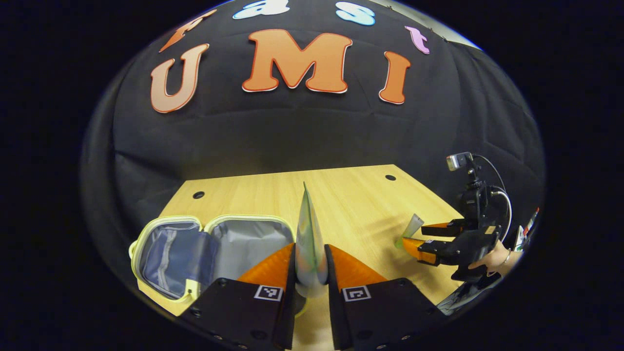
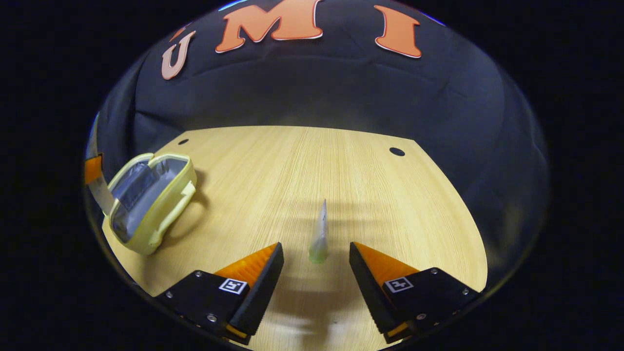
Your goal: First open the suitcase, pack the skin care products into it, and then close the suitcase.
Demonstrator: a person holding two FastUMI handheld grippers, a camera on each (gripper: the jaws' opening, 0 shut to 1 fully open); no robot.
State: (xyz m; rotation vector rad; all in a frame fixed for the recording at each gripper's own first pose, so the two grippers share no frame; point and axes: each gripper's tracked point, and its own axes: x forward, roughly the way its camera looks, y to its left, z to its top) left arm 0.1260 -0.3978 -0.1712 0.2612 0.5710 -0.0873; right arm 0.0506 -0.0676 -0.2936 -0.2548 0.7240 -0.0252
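The suitcase [image 1: 209, 253], pale yellow with grey lining, lies open on the wooden counter [image 1: 351, 195]. The left gripper [image 1: 310, 273] is clamped on a pale skin care tube [image 1: 309, 239], held upright just right of the suitcase. The right gripper [image 2: 316, 265] stands with fingers apart around a second tube [image 2: 320, 234] standing on the counter, not touching it. No writing on either tube can be read.

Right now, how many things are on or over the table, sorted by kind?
Suitcases: 1, the open suitcase at the table's left.
Skin care tubes: 2, the held tube in the left gripper and the standing tube between the right gripper fingers, untouched.
Total: 3 things.
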